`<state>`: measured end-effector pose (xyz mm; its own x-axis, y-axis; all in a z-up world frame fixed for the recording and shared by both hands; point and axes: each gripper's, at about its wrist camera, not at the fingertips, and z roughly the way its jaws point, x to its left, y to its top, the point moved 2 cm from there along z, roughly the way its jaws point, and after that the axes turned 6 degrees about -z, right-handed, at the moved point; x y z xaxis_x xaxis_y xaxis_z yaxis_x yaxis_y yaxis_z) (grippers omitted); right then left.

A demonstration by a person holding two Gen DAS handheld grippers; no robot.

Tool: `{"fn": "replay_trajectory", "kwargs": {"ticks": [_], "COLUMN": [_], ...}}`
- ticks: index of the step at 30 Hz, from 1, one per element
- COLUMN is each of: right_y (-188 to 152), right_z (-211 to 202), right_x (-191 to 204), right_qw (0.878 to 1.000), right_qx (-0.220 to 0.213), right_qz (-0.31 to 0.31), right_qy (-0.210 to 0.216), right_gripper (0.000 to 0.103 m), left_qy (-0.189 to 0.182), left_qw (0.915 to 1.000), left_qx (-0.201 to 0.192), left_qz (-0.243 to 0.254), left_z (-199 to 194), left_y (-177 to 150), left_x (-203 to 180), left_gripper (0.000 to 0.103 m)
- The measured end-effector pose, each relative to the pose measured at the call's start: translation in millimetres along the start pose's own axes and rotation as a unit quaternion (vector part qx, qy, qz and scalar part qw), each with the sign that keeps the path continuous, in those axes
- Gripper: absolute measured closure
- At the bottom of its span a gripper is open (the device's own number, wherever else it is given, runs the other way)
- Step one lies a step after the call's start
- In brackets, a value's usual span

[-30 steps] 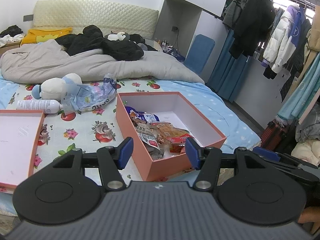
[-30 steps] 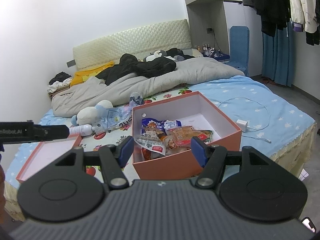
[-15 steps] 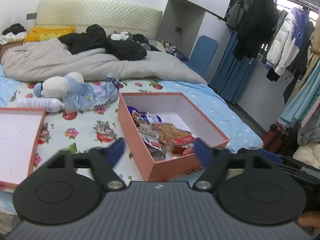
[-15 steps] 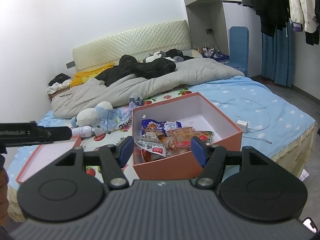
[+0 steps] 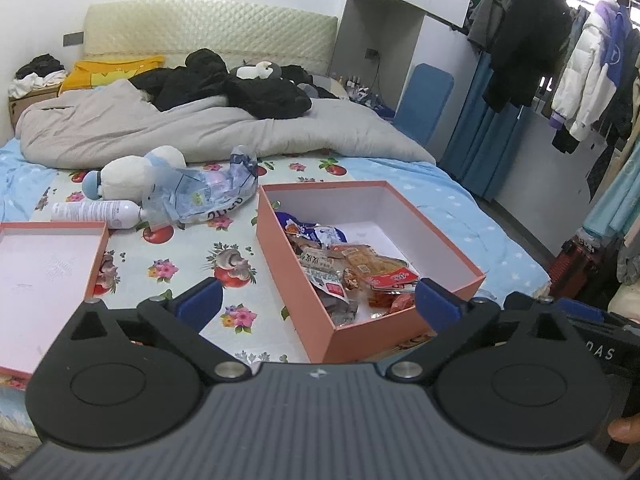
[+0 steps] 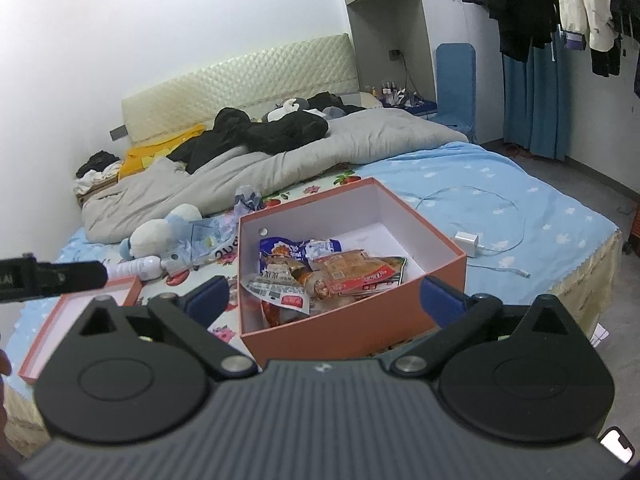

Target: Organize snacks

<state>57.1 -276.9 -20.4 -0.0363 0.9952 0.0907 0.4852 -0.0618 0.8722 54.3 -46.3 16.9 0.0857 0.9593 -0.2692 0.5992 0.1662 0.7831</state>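
Note:
An open orange box (image 5: 404, 330) stands on the bed near its foot edge, with several snack packets (image 5: 348, 264) heaped in its near-left half. It also shows in the right wrist view (image 6: 352, 330), with the snack packets (image 6: 332, 272) inside. My left gripper (image 5: 318, 302) is open and empty, held back from the box's near corner. My right gripper (image 6: 324, 296) is open and empty, in front of the box's near wall. The box's orange lid (image 5: 44, 268) lies upside down to the left, and its corner shows in the right wrist view (image 6: 80, 320).
A plush toy (image 5: 132, 172), a white bottle (image 5: 96, 213) and a crumpled clear bag (image 5: 204, 196) lie behind the lid. A grey duvet (image 5: 192, 132) with dark clothes covers the bed's far half. A white charger and cable (image 6: 476, 240) lie right of the box. Clothes hang at the right (image 5: 560, 48).
My left gripper's fingers have spread wider apart and the view has shifted slightly toward the box. My right gripper has opened a little wider and stayed nearly still.

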Motion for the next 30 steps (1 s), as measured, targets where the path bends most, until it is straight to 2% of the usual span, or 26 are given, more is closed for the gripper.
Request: {"fn": "replay_trajectory", "kwargs": {"ticks": [30], "right_y": [-2.3], "right_z": [7.4], "right_x": [0.7], "right_qw": [1.0], "right_qx": [0.004], "right_qz": [0.005], "right_qy": [-0.002], "right_gripper": [0.0], "left_qy": [0.011], "left_qw": [0.9999], "left_qx": [0.006], "left_qz": [0.01], "left_z": [8.6], "left_y": [7.3], "left_x": [-1.2], "left_gripper": [0.0]}}
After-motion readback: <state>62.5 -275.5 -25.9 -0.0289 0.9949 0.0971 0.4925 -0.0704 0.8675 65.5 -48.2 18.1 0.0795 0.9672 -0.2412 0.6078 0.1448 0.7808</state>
